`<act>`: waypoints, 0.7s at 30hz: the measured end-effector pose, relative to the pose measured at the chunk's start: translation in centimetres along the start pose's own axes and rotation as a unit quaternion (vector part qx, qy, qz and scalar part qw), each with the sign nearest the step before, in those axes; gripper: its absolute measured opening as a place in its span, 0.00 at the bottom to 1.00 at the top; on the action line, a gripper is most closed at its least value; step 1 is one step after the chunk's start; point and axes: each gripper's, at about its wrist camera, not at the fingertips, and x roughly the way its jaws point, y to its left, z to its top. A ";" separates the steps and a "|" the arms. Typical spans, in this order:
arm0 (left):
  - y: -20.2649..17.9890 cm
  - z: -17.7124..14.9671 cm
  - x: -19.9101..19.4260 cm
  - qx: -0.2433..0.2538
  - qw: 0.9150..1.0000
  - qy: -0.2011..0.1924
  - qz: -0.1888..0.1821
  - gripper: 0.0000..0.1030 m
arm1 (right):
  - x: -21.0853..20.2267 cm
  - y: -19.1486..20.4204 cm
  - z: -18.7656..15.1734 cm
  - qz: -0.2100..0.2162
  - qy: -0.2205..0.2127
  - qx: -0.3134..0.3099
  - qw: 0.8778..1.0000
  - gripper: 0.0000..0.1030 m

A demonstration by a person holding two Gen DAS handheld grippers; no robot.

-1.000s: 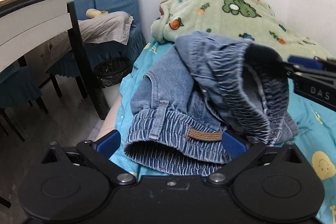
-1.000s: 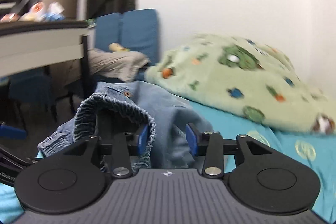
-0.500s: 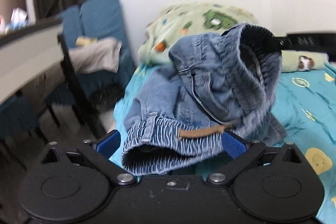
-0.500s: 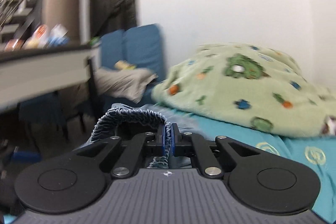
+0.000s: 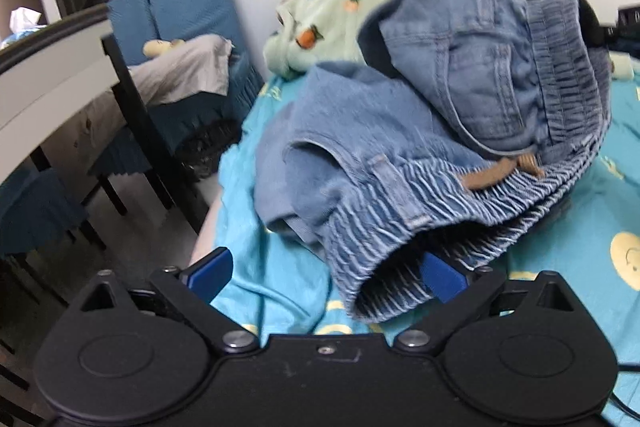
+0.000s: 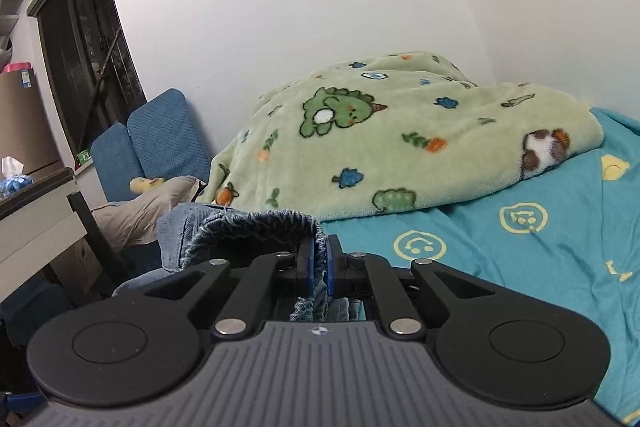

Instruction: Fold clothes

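Our right gripper (image 6: 319, 269) clamps the elastic waistband of the denim shorts (image 5: 420, 147), lifting them over the bed (image 6: 520, 267); our left gripper (image 5: 326, 273) gapes, one finger inside the waistband.

You're in a home bedroom: a bed (image 6: 540, 267) with teal sheet, a dinosaur-print fleece blanket (image 6: 380, 147), cushioned chairs (image 5: 188, 11).

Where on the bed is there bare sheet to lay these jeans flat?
Bare sheet lies right of the right gripper, below the blanket, out to the right edge. A narrower strip lies between the jeans and the bed's left edge, by the left gripper. It is crowded at the head, under the blanket.
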 end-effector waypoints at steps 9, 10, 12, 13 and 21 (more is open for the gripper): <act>-0.6 -0.2 2.2 -0.031 0.999 0.018 -0.005 0.59 | -0.7 2.7 -0.1 0.026 -0.028 -0.101 0.994 0.46; -0.6 -0.2 2.3 -0.034 0.999 0.018 -0.005 0.56 | -0.9 3.0 -0.1 0.030 -0.031 -0.109 0.993 0.49; -0.6 -0.2 2.2 -0.039 0.999 0.016 -0.005 0.49 | -1.0 3.8 -0.2 0.029 -0.033 -0.136 0.990 0.54; -0.5 -0.1 2.2 -0.042 0.999 0.013 -0.004 0.48 | -1.0 4.2 -0.3 0.025 -0.032 -0.147 0.988 0.57; 0.3 0.1 2.3 -0.082 0.997 0.009 -0.010 0.42 | -2.0 5.9 -0.7 0.028 -0.038 -0.173 0.984 0.79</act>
